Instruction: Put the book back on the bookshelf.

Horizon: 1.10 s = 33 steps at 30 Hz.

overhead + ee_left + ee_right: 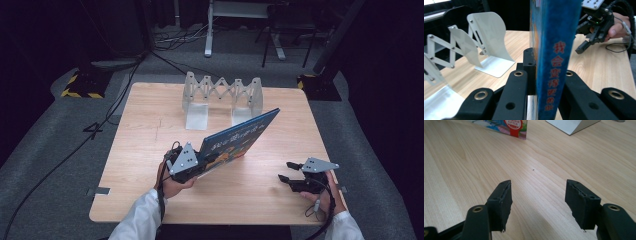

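A blue picture book (239, 136) is raised off the wooden table (150, 165), tilted up toward the far right, with my left gripper (186, 164) shut on its near lower corner. In the left gripper view the book's blue spine (554, 50) with red characters stands upright between the jaws. My right gripper (294, 172) rests low over the table's near right part, open, nothing between its fingers (501, 202). A corner of the book (509, 126) lies beyond it.
A white metal expanding book rack (222, 97) stands at the table's far middle; its plates (487, 42) are to the left of the book. The floor around has black cables (65, 155) and stand bases.
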### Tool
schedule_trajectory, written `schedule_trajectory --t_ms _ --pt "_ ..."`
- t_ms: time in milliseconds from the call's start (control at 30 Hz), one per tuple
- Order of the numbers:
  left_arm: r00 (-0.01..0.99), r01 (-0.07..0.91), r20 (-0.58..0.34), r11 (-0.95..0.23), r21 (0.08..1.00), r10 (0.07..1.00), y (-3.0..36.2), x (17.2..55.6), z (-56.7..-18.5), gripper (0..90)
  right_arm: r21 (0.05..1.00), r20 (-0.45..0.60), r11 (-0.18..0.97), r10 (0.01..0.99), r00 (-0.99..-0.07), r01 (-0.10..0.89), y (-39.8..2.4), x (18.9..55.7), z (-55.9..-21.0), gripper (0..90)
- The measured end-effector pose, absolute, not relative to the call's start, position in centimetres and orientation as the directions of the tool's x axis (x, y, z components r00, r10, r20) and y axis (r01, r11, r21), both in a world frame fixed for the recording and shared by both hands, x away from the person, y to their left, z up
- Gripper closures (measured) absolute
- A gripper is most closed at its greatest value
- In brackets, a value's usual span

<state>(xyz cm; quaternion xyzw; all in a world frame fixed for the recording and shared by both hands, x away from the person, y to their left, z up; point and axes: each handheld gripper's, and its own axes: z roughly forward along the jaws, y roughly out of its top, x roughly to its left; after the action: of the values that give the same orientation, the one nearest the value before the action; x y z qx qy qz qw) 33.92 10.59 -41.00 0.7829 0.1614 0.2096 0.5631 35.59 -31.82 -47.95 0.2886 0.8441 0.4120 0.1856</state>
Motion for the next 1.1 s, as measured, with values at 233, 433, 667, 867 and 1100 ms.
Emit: schedule_trajectory --t_ms 233,433,667,867,1100 --pt "0.848 0.032 0.128 -0.291 0.956 0.515 11.7 34.3 -41.0 82.9 0.785 -0.089 0.525 0.622 -0.778 0.33 -31.3 35.7 -48.3 38.4" --pt "0.833 0.043 0.118 -0.276 0.96 0.54 12.6 34.8 -40.9 82.9 0.774 -0.098 0.545 0.607 -0.789 0.323 -31.0 35.8 -48.6 38.2" --pt "0.808 0.06 0.109 -0.266 0.962 0.579 14.1 35.1 -41.2 82.9 0.77 -0.096 0.547 0.607 -0.789 0.327 -30.9 35.8 -48.7 38.2" --pt "0.774 0.078 0.103 -0.255 0.964 0.624 15.6 35.1 -41.3 82.9 0.765 -0.093 0.553 0.602 -0.793 0.33 -30.9 35.8 -48.8 38.2" --pt "0.737 0.073 0.114 -0.246 0.967 0.667 17.1 34.9 -40.8 82.9 0.757 -0.096 0.563 0.599 -0.795 0.333 -30.9 35.9 -49.0 38.2"
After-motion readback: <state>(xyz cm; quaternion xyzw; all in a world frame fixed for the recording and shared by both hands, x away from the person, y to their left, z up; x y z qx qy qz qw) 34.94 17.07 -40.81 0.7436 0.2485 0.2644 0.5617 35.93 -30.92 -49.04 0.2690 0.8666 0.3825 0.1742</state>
